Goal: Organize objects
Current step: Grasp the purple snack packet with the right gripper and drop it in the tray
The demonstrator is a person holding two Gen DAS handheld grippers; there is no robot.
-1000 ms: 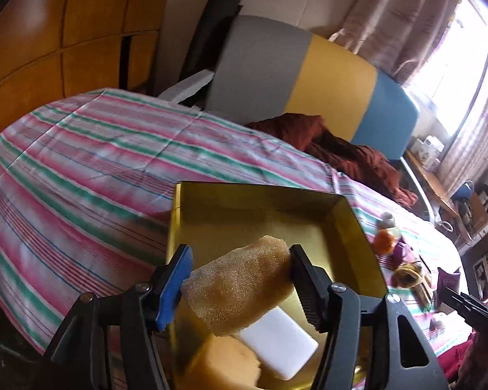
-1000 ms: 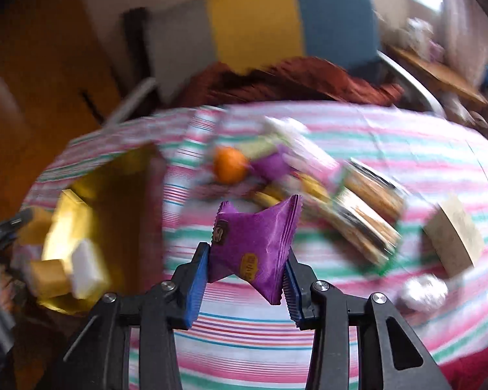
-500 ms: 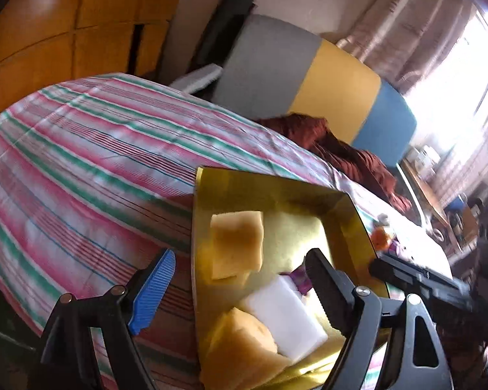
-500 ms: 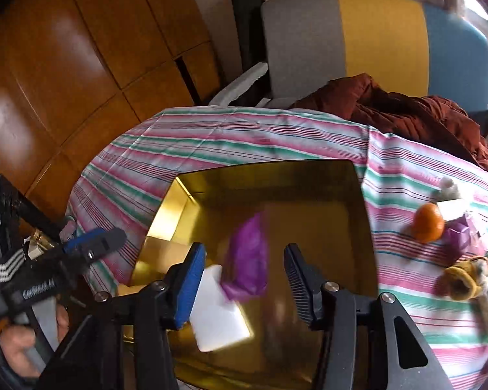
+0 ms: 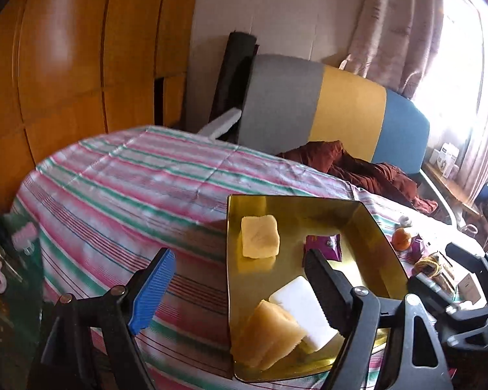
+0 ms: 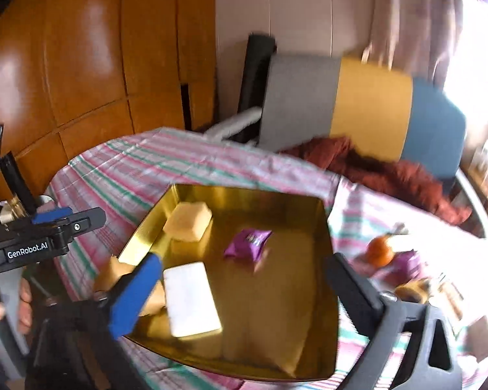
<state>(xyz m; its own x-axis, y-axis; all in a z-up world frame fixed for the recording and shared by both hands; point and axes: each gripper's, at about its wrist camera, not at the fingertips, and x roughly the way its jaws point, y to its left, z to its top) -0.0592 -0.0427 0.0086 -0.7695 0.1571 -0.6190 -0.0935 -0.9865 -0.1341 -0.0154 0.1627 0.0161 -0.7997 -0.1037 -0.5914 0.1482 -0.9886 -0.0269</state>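
Tray (image 6: pixel 325 224) holds sponges, white block, purple packet (image 6: pixel 248 243); right claw (image 6: pixel 244 292) opening, empty; left claw (image 5: pixel 240 289) closing slightly, empty.

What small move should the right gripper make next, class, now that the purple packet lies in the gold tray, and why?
Probably swing the right gripper toward the loose things by the orange. Its jaws are opening with nothing between them, the purple packet already lies inside the gold tray, and several items remain on the striped cloth outside it.
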